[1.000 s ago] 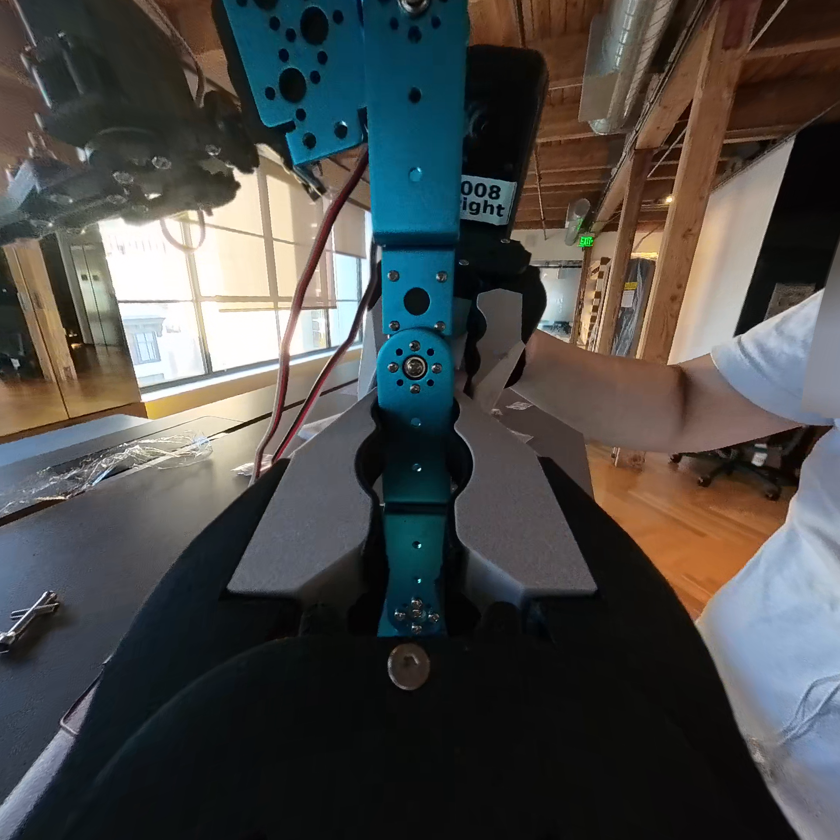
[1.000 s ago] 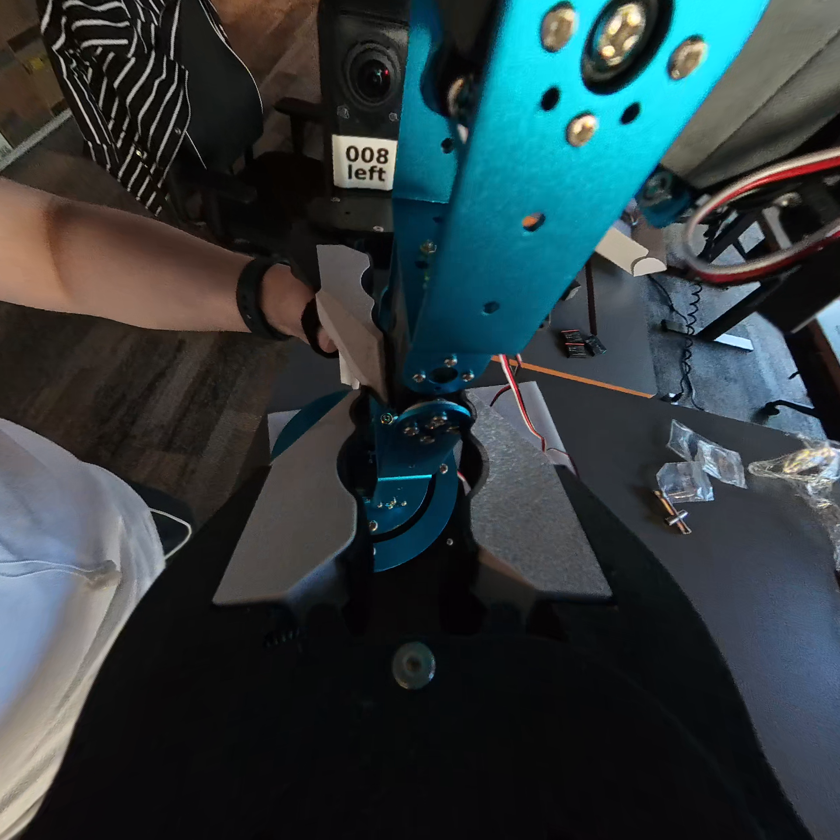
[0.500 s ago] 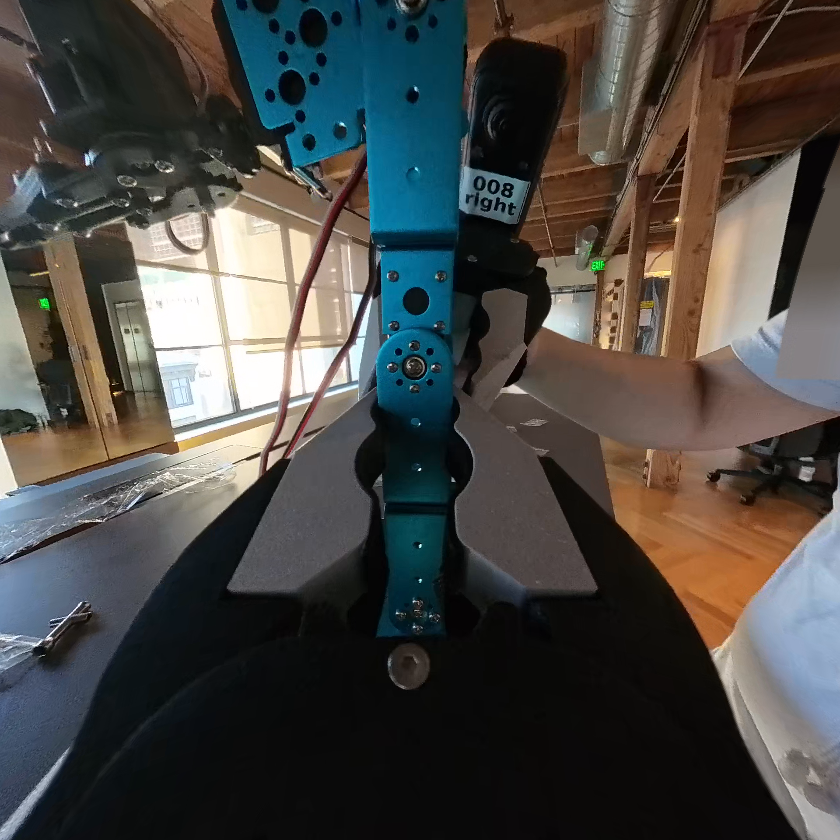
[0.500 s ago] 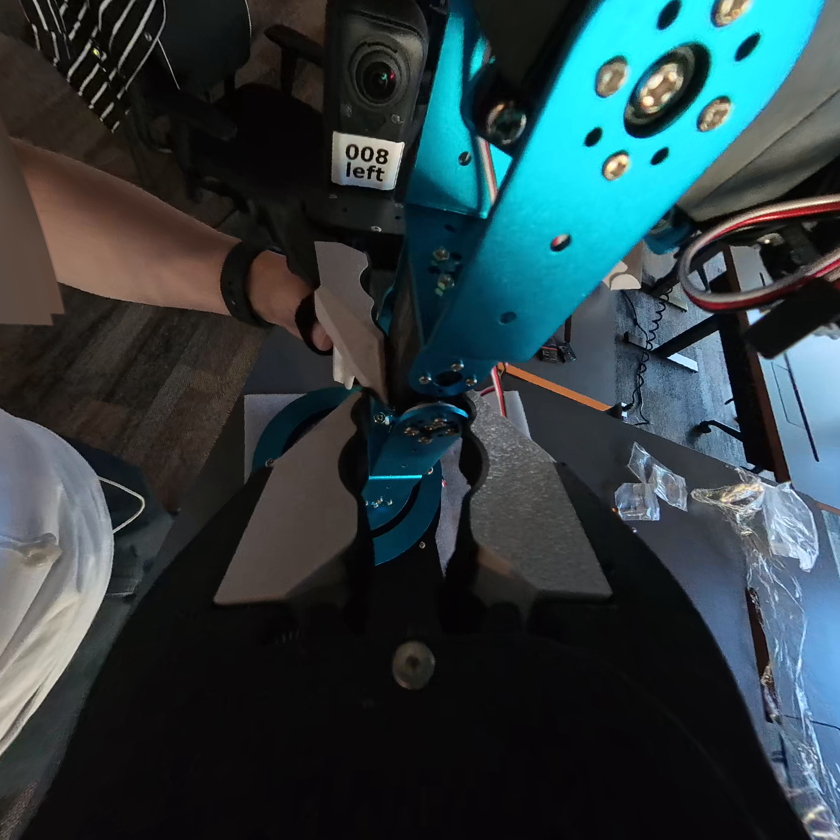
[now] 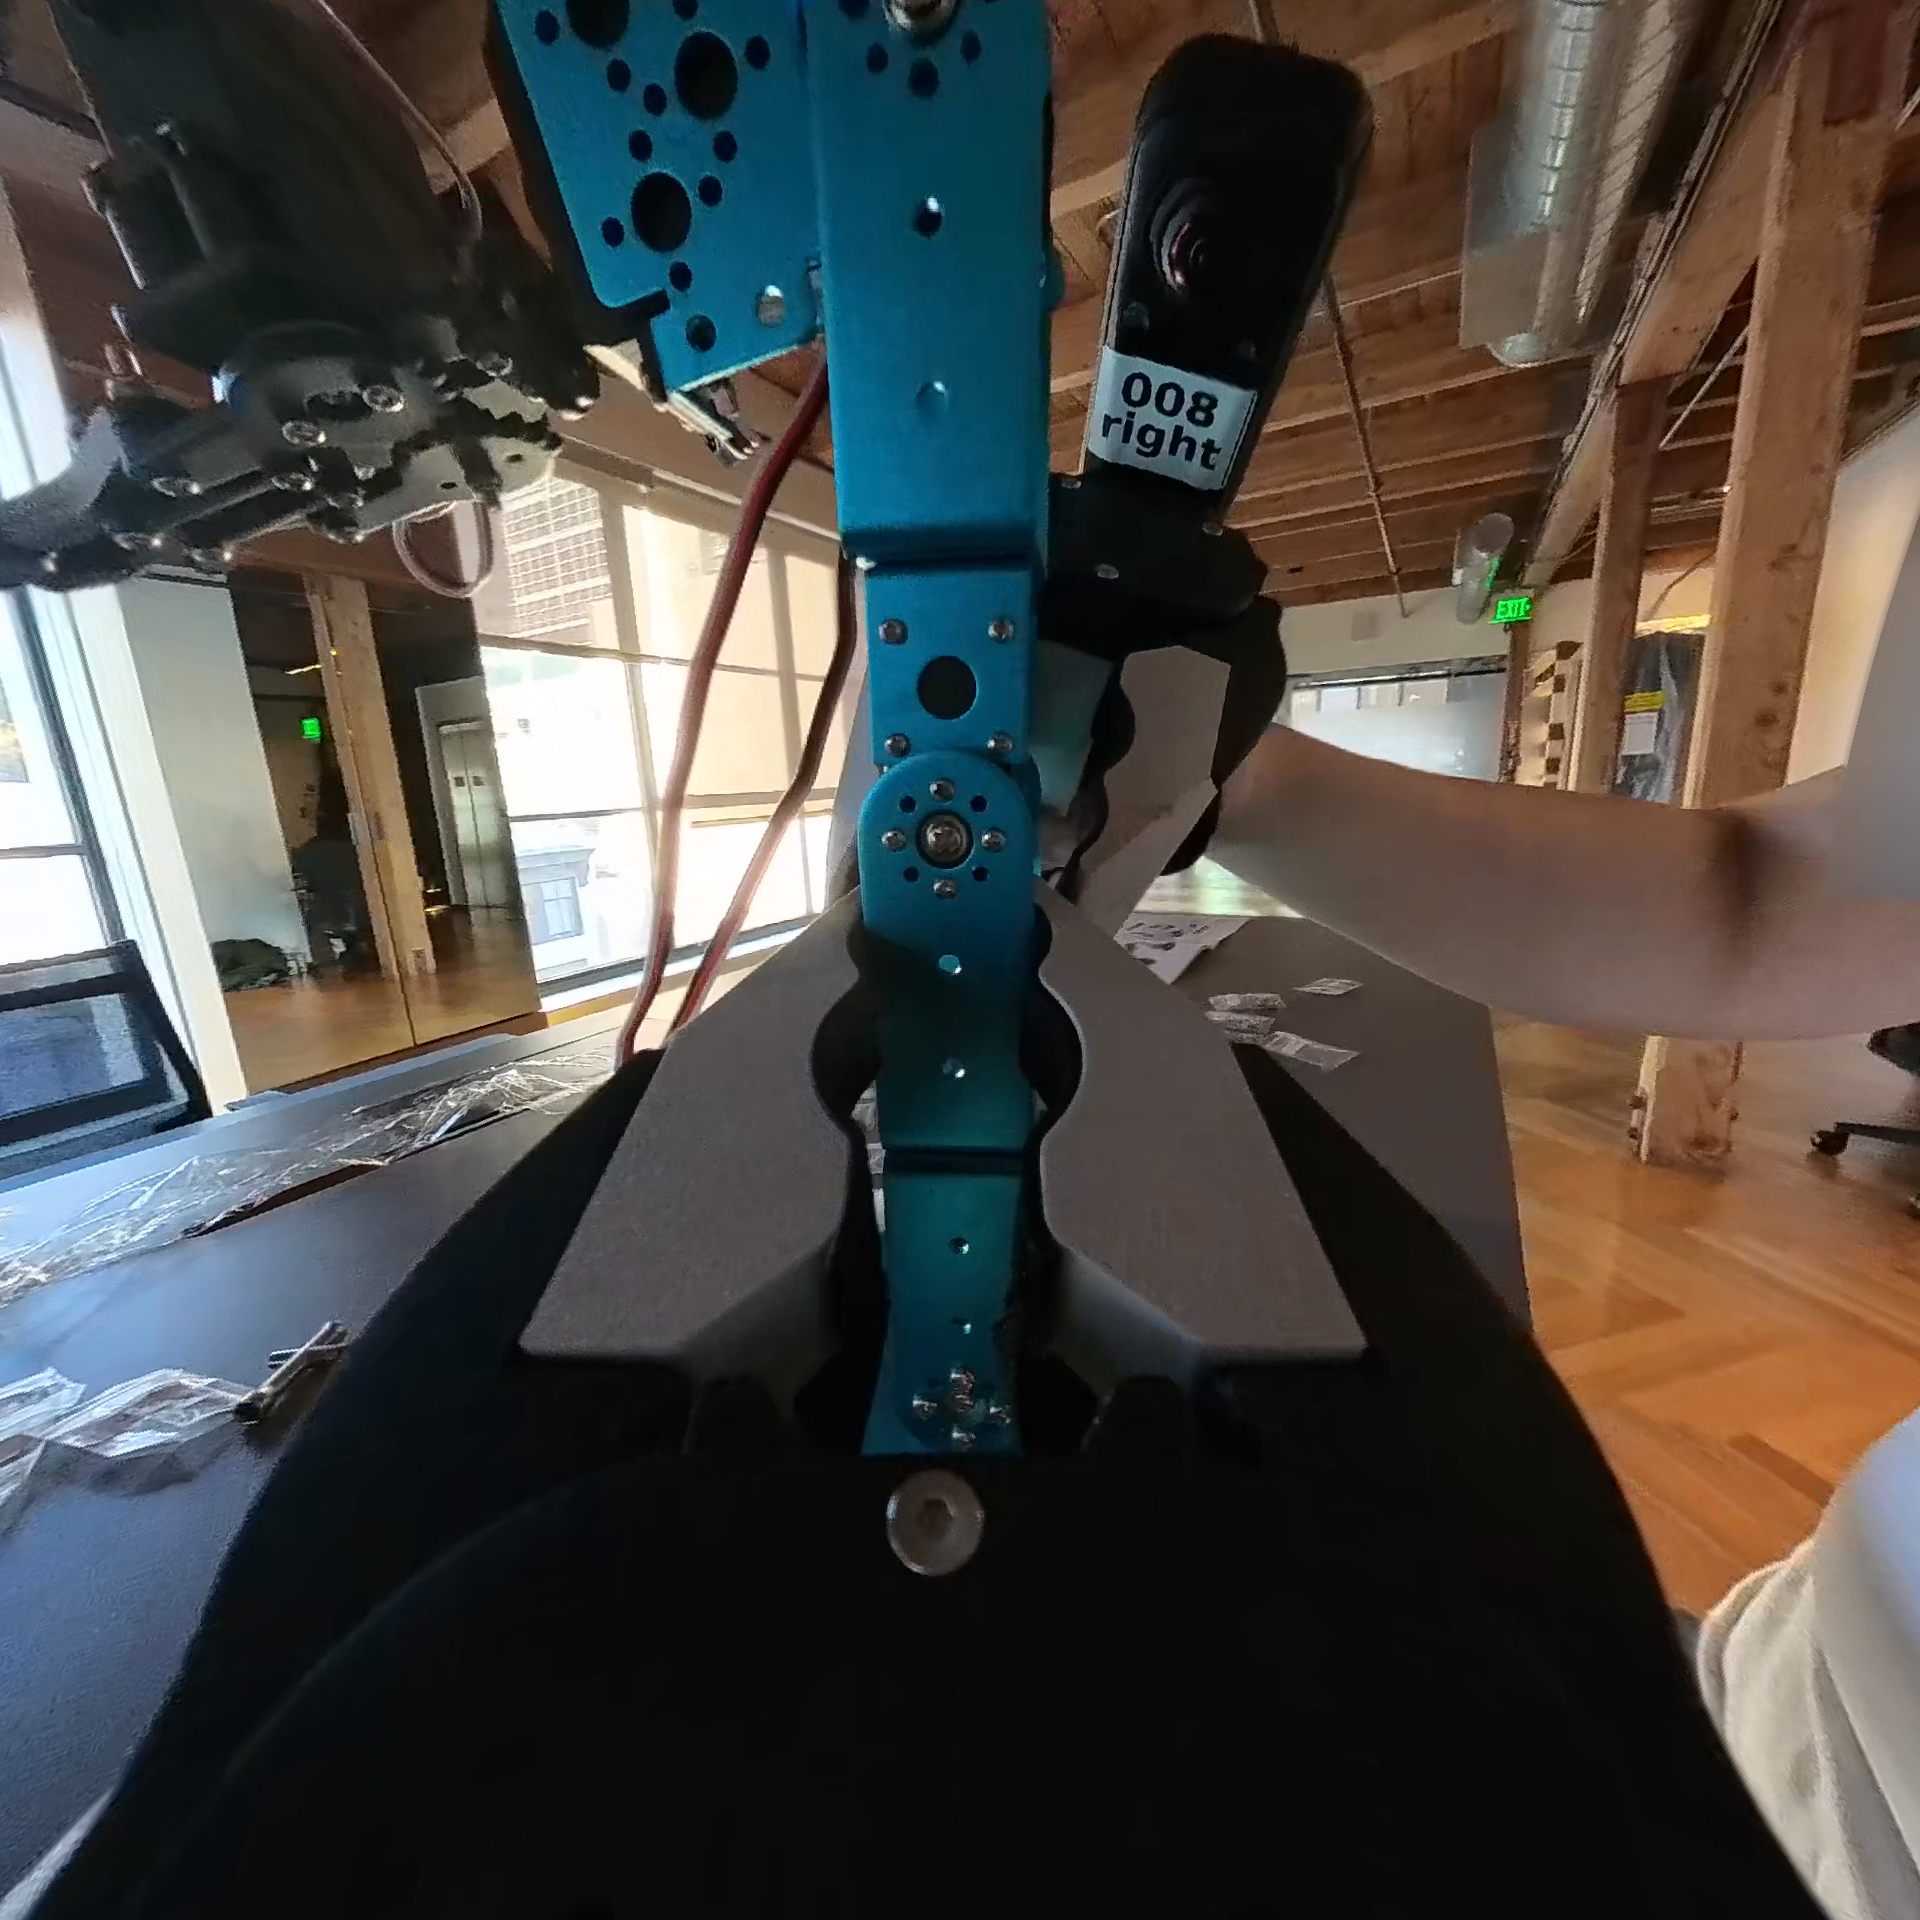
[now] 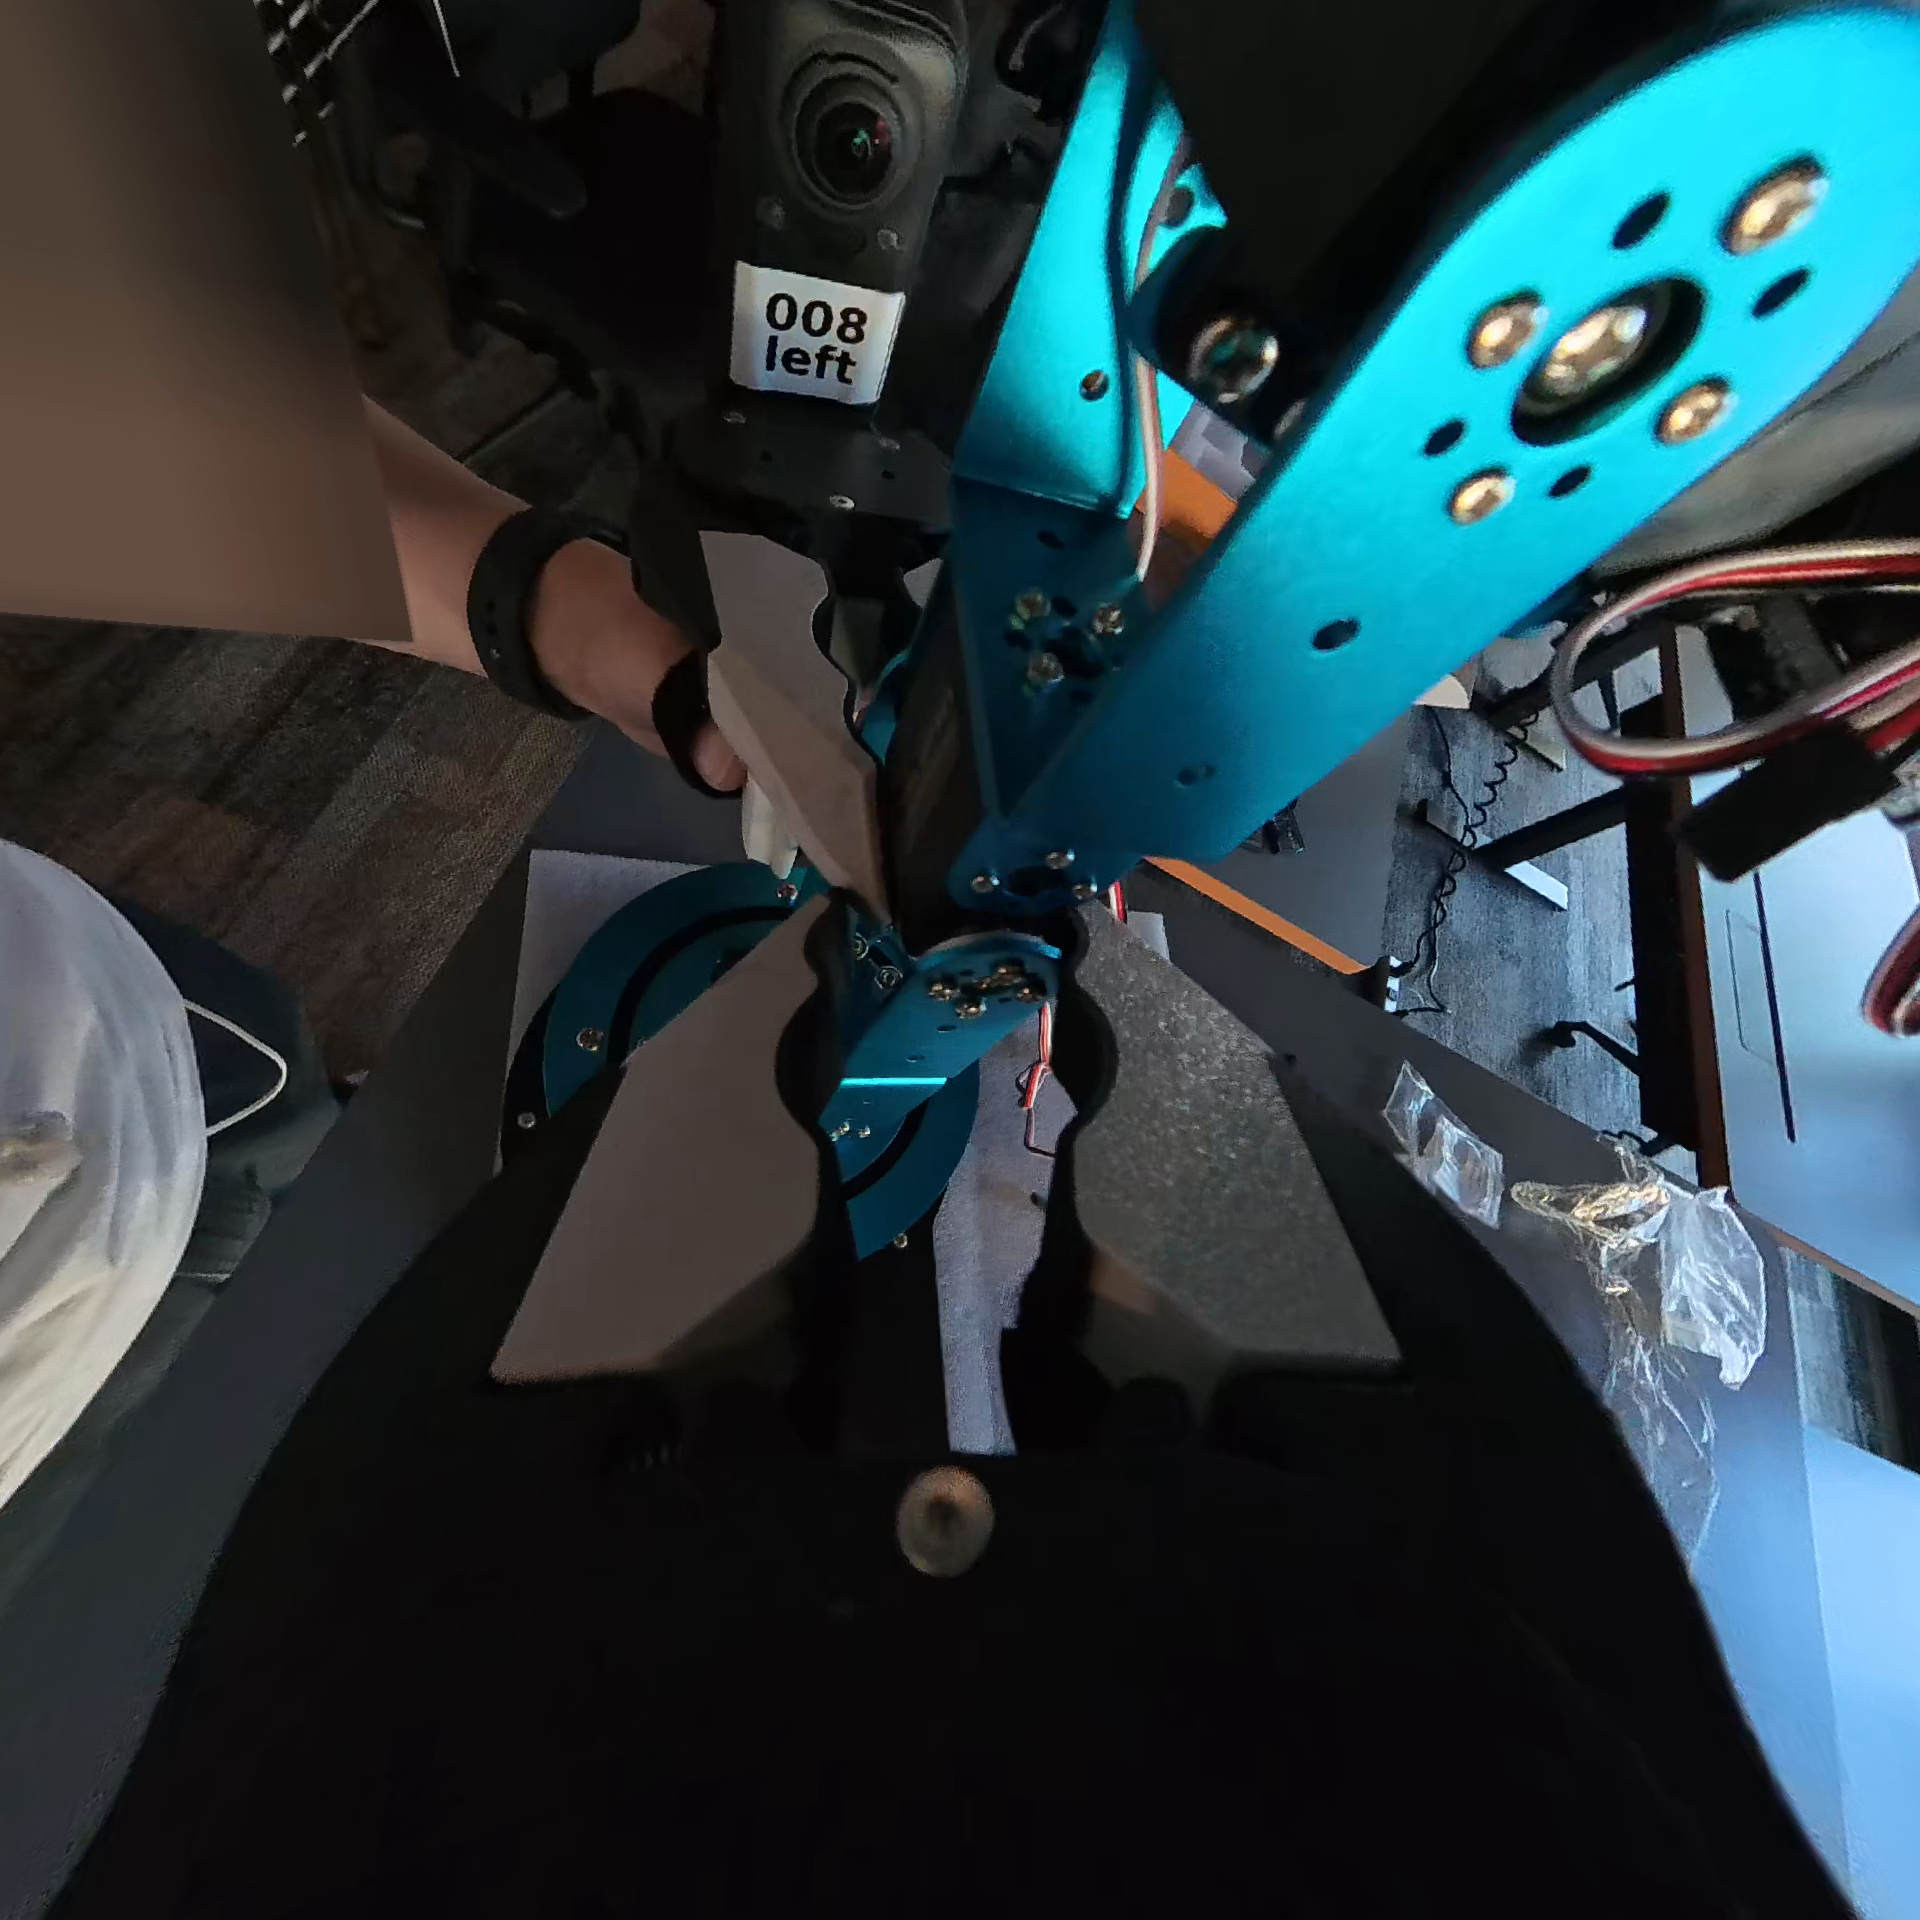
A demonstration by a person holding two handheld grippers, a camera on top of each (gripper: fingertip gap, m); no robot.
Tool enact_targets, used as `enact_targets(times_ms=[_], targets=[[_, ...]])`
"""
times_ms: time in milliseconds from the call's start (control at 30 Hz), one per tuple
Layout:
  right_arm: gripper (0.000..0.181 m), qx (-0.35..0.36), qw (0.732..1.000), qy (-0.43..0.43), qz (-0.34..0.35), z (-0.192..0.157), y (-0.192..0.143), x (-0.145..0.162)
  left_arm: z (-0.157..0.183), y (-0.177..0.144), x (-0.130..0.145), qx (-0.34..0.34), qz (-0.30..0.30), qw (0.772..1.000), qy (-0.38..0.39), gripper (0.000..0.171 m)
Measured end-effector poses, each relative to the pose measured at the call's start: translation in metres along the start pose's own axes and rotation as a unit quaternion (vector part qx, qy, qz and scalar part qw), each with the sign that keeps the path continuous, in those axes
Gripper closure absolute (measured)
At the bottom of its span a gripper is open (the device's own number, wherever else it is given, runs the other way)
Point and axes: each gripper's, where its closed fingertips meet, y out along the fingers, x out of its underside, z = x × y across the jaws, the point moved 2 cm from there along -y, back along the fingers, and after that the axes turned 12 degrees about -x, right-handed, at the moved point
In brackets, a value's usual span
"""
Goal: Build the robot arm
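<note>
Over the dark counter (image 5: 312, 1226), left hand-held gripper (image 5: 951, 1049) and right hand-held gripper (image 6: 940, 987) both pinched the upright blue perforated-metal jointed arm (image 5: 940, 582), seemingly steadying it above its round blue base (image 6: 623, 997).

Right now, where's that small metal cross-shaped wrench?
In the left wrist view, the small metal cross-shaped wrench lies on the black tabletop at far left, beside clear plastic bags, left of the left gripper.

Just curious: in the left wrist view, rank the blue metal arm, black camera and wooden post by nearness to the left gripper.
1. Blue metal arm, clamped in the left gripper.
2. Black camera, upper right.
3. Wooden post, far right.
</note>
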Motion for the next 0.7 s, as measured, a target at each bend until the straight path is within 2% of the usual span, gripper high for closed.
enact_targets(times_ms=[333, 533, 700], targets=[[0.148, -0.038, 0.999, -0.015, -0.012, 0.0041, 0.0054, -0.0029, -0.0035, -0.0047, -0.0011, -0.039, 0.015, 0.999, 0.007, 0.152], [0.148, -0.014, 1.0, -0.01, -0.015, 0.0008, 0.0037, -0.0023, -0.0014, -0.004, -0.0005, -0.007, 0.011, 1.0, 0.0, 0.152], [0.148, -0.009, 1.0, -0.016, -0.003, 0.0005, -0.0001, -0.0002, 0.0005, 0.0001, 0.0005, -0.011, 0.008, 1.0, 0.012, 0.152]])
